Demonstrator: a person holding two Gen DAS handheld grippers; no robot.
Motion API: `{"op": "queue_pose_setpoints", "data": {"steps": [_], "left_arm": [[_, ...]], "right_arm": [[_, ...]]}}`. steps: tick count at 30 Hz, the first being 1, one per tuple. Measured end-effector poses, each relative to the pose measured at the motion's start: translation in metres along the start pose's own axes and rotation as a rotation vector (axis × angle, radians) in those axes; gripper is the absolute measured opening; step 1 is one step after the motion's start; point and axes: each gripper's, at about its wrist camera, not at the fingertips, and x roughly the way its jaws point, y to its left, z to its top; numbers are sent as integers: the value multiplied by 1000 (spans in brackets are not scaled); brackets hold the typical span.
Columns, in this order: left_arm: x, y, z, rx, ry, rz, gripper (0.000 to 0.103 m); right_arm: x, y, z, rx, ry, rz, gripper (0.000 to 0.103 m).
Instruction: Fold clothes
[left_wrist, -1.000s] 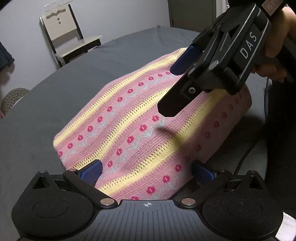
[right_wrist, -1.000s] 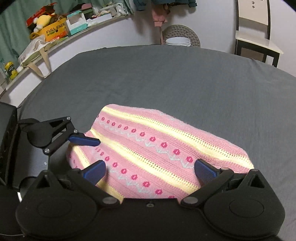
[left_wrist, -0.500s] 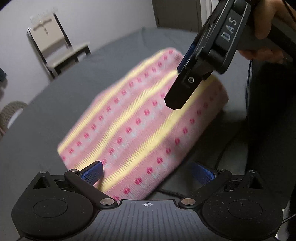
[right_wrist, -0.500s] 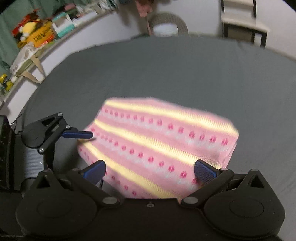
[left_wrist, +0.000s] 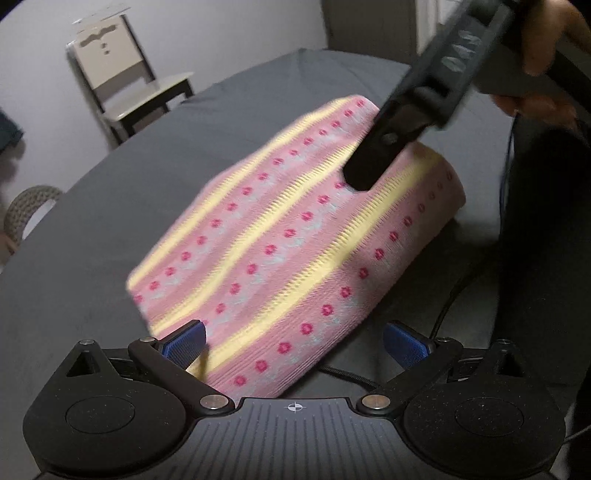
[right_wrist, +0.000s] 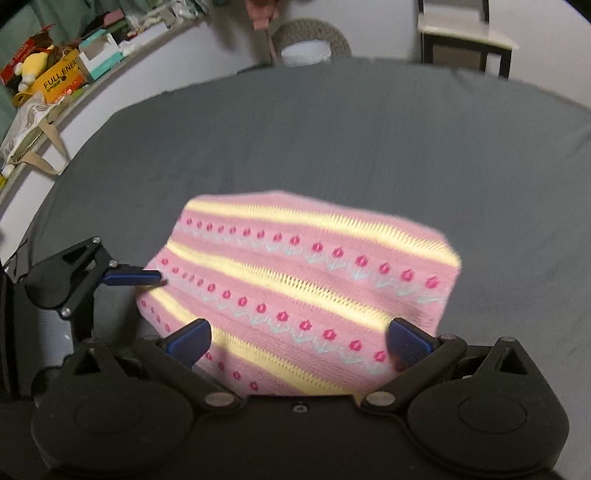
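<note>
- We see a folded knit (left_wrist: 295, 236): pink, with pale yellow stripes, rows of magenta flowers and light blue zigzags.
- Our grippers are black, their pads (right_wrist: 188, 338) blue.
- The tablecloth (right_wrist: 332, 140) is dark grey.

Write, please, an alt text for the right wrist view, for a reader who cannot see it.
A folded pink knit garment with yellow stripes and red flowers lies on a grey table, just beyond the open right gripper. The open left gripper is at the garment's left edge.
</note>
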Motion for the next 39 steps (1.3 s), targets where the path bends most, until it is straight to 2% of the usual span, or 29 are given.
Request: {"op": "queue_pose_setpoints", "data": {"steps": [4, 7, 11, 16, 19, 25, 28, 31, 33, 39], "left_arm": [[-18, 13, -3, -93, -22, -16, 103], [-26, 20, -8, -151, -32, -47, 103], [-33, 26, -9, -172, -35, -103, 103], [-33, 26, -11, -140, -26, -83, 103], [-31, 25, -8, -143, -13, -78, 103], [-28, 31, -10, -181, -11, -81, 103], [-27, 36, -10, -216, -16, -94, 103], [-25, 40, -11, -261, -26, -114, 103], [-25, 43, -12, -288, -32, -127, 103], [-28, 47, -14, -325, -46, -147, 103]], "right_arm": [[-19, 15, -4, -69, -62, -14, 103], [-16, 29, -5, -143, -77, -6, 103], [8, 31, -1, -170, -32, -29, 103], [41, 26, 3, -148, 49, -55, 103], [51, 28, 0, -167, 60, -79, 103], [35, 32, 3, -167, 41, -97, 103], [26, 36, 1, -198, 21, -157, 103], [33, 35, -4, -239, 63, -199, 103], [42, 31, -7, -229, 97, -184, 103], [45, 24, -6, -186, 89, -148, 103]]}}
